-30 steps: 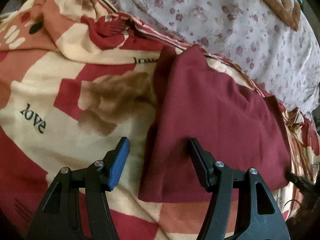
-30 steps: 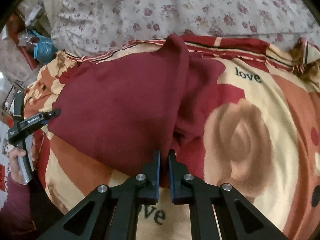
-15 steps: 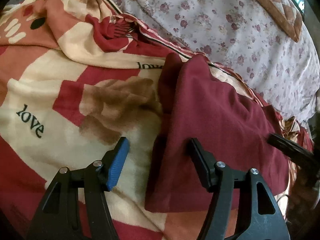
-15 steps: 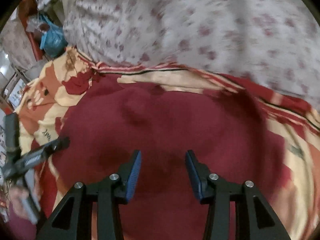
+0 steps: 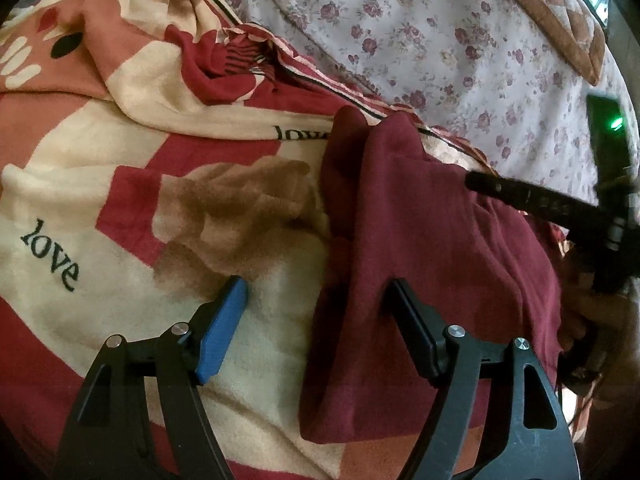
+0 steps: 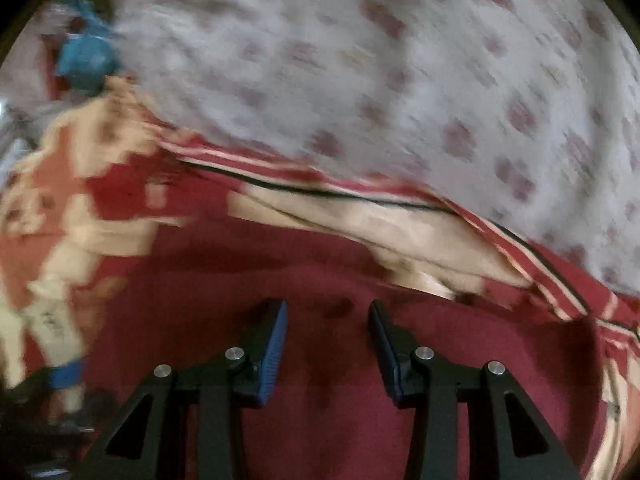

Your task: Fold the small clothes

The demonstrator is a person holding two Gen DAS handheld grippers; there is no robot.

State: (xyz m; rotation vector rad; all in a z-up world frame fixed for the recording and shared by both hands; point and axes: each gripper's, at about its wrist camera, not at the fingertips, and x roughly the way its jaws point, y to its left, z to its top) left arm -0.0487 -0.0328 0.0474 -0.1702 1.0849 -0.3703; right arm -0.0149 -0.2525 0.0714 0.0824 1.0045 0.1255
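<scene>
A dark maroon garment [image 5: 440, 240] lies folded on the patterned blanket, narrow end away from me. My left gripper [image 5: 316, 282] hangs over its near left edge with the jaws opening. That edge lies loose between them, and the right finger [image 5: 408, 320] is over the cloth. The right gripper's black finger [image 5: 528, 198] reaches in over the garment's far right side. In the blurred right wrist view, my right gripper [image 6: 327, 303] stands open just above the maroon garment [image 6: 500, 360], nothing between its pads.
The red, cream and orange "love" blanket [image 5: 120, 320] covers the bed. Behind it lies a white floral sheet [image 5: 440, 40] with a brown quilted piece [image 5: 568, 12] on it. A hand [image 5: 576, 320] holds the right gripper at the right edge. A blue object [image 6: 86, 60] sits far left.
My right gripper let go of the garment's edge, opened, and swept across the garment toward the floral sheet; it now shows in the left wrist view. My left jaws spread wider.
</scene>
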